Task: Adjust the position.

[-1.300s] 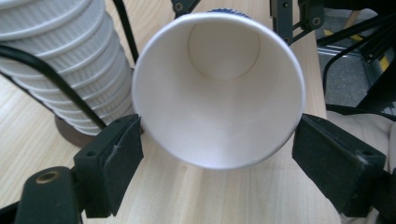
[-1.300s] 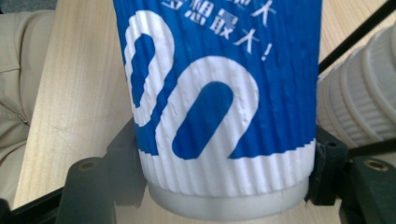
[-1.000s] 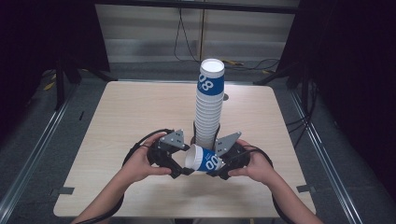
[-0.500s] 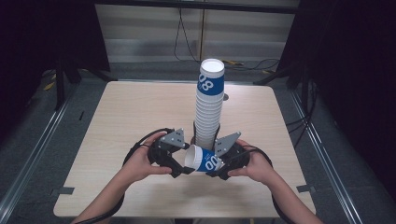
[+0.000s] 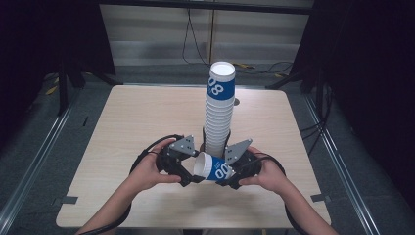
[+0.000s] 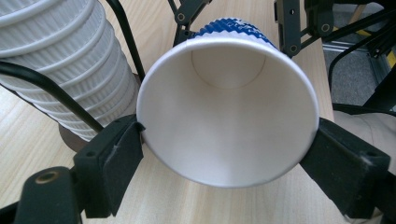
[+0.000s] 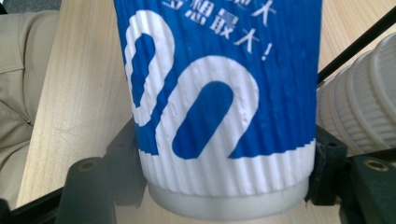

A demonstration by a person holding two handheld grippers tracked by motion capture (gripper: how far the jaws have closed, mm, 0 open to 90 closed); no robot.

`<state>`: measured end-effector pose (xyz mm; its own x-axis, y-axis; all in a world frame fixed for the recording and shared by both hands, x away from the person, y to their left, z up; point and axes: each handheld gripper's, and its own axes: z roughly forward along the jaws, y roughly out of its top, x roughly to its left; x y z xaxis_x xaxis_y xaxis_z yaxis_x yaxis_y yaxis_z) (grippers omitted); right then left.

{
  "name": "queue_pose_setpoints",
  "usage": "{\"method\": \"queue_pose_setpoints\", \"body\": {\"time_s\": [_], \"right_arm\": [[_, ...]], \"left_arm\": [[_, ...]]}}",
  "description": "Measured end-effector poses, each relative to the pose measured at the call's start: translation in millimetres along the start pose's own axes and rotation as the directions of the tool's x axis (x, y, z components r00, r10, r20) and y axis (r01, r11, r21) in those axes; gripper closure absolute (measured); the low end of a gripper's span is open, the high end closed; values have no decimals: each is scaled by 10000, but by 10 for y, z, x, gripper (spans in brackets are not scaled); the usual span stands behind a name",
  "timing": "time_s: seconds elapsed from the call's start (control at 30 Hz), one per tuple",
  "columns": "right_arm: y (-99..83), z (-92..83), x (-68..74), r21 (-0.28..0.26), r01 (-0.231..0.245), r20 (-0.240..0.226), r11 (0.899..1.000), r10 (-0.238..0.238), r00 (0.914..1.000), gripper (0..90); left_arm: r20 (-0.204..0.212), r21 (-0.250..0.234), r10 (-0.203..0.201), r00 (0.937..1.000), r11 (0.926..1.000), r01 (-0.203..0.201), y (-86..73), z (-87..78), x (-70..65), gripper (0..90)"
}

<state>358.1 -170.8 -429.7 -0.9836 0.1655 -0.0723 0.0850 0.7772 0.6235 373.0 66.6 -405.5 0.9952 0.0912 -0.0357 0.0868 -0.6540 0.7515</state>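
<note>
Nearest the person, a blue-and-white ribbed paper cup (image 5: 214, 169) lies sideways just above the pale wooden table (image 5: 122, 117), the left gripper (image 5: 188, 172) clamped on its open rim and the right gripper (image 5: 230, 177) clamped at its base. Behind it stands the tall stack of matching cups (image 5: 219, 115). This cup looks freshly separated, with placing it still ahead; nothing has shifted from the earlier frames.

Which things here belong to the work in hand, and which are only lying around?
Part of the work:
- single paper cup, lying sideways, held between both grippers
- left gripper at its open rim
- right gripper shut on its base end
- tall cup stack just behind

Only lying around:
- cables on the floor beyond the table
</note>
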Motion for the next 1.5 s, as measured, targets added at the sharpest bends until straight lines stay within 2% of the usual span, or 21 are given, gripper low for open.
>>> {"method": "queue_pose_setpoints", "body": {"time_s": [0.1, 0.13, 0.4, 0.9, 1.3, 1.43, 1.5], "right_arm": [[3, 8, 5, 66, -33, -24, 10000, 33, 10000, 301], [3, 15, 1, 57, -15, -31, 10000, 15, 10000, 301], [-2, 18, -2, 54, -54, -24, 10000, 54, 10000, 301], [3, 22, 2, -65, -71, -2, 10000, 71, 10000, 301], [16, 29, 13, -235, -62, 50, 9997, 63, 10000, 301], [19, 59, 13, -148, -94, 53, 9998, 94, 9999, 299], [19, 75, 15, -182, -107, 30, 9998, 108, 9999, 299]], "left_arm": [[1, 131, 65, 10000, 9999, -65, 8, 10, 1, 151], [0, 91, -39, 10000, 10000, 39, 8, 15, -3, 151], [6, 124, -12, 10000, 9999, 12, 11, 19, 2, 151], [11, -128, -77, 10000, 9999, 77, 28, 16, -5, 149], [-160, -38, 210, 9997, 9998, -210, 74, -5, -31, 177], [-228, -133, 148, 9996, 9998, -151, 104, -7, -51, 183], [-271, 41, 245, 9993, 9997, -244, 121, -18, -49, 186]]}}
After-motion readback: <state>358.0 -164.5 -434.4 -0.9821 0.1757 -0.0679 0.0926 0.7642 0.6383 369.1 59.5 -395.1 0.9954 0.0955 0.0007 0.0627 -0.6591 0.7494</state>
